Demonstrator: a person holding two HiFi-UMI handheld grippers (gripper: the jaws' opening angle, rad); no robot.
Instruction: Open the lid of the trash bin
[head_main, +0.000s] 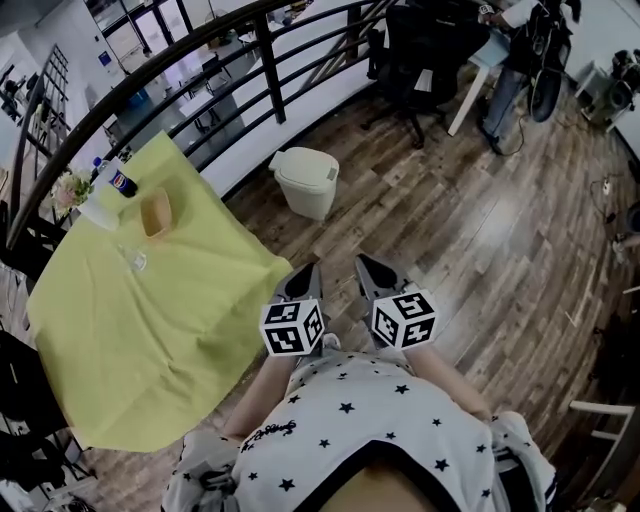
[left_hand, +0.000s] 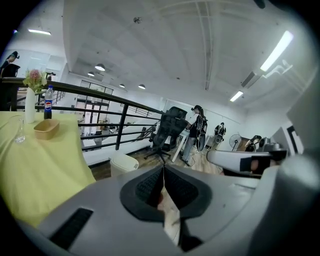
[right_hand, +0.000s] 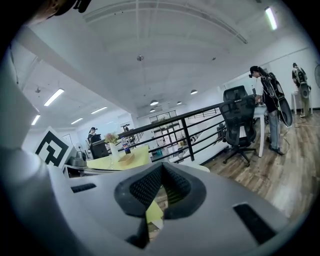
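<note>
While the trash bin (head_main: 305, 180) upper-middle sits shut and well off, left gripper (head_main: 303, 280) and right gripper (head_main: 372, 272) idle, fingers (left_hand: 147, 187) together, empty.

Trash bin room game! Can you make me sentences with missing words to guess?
The lid of the trash bin is ___. The bin stands on the wooden ___. The left gripper and the right gripper hold ___. The brown bowl sits on the ___.
Missing: shut, floor, nothing, table.
</note>
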